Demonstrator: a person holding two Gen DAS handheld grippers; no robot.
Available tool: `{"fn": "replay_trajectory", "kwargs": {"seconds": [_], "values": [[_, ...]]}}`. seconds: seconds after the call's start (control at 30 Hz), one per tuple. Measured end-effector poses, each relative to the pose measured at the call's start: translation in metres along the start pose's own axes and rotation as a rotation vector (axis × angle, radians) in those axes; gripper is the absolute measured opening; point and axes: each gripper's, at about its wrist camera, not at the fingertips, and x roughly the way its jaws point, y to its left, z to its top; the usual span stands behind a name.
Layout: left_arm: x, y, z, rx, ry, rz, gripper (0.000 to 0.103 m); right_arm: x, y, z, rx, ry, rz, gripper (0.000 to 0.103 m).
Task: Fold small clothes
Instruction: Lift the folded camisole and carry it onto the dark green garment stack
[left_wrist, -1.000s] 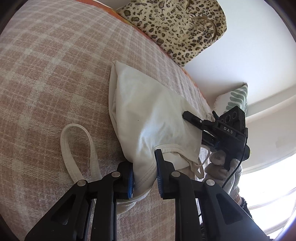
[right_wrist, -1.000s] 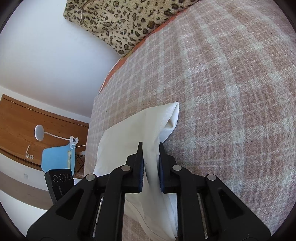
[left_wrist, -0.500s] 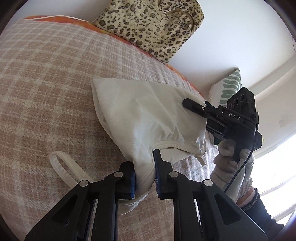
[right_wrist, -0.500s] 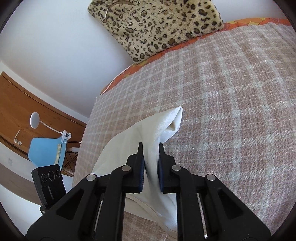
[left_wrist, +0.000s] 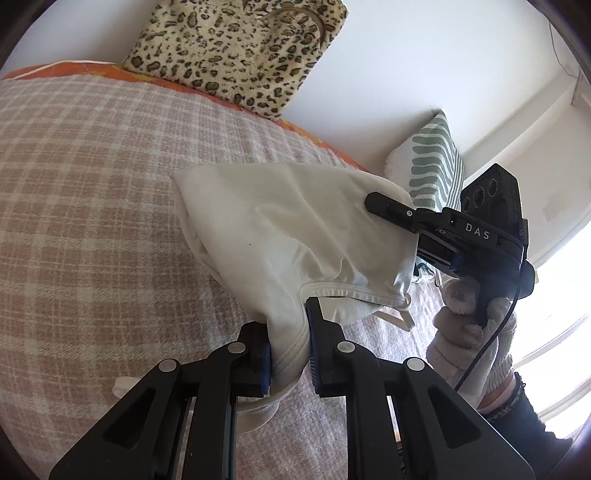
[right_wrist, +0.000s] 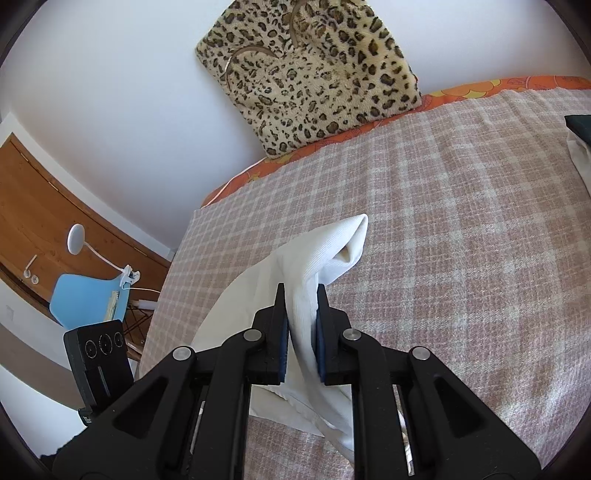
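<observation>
Presently both grippers, left (left_wrist: 288, 347) and right (right_wrist: 301, 332), clench the white garment (left_wrist: 280, 229), raised off the plaid bed (left_wrist: 92, 221).

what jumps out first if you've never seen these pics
A cream-white cotton garment hangs stretched over the pink-and-white checked blanket, pinched at one edge by the left gripper and at another by the right gripper. Behind, a furry leopard-print bag leans on the white wall.
</observation>
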Motion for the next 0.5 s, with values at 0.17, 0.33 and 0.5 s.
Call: {"fn": "replay_trajectory", "kwargs": {"seconds": [0.17, 0.33, 0.5], "values": [[0.018, -0.023, 0.001, 0.019, 0.001, -0.032, 0.014, -0.027, -0.019, -0.003, 0.011, -0.025, -0.032, 0.013], [0.033, -0.051, 0.005, 0.060, 0.007, -0.048, 0.014, -0.052, -0.042, -0.001, 0.039, -0.051, -0.049, 0.013], [0.045, -0.081, 0.017, 0.098, -0.002, -0.059, 0.014, -0.080, -0.059, 0.007, 0.049, -0.084, -0.050, 0.013]]}}
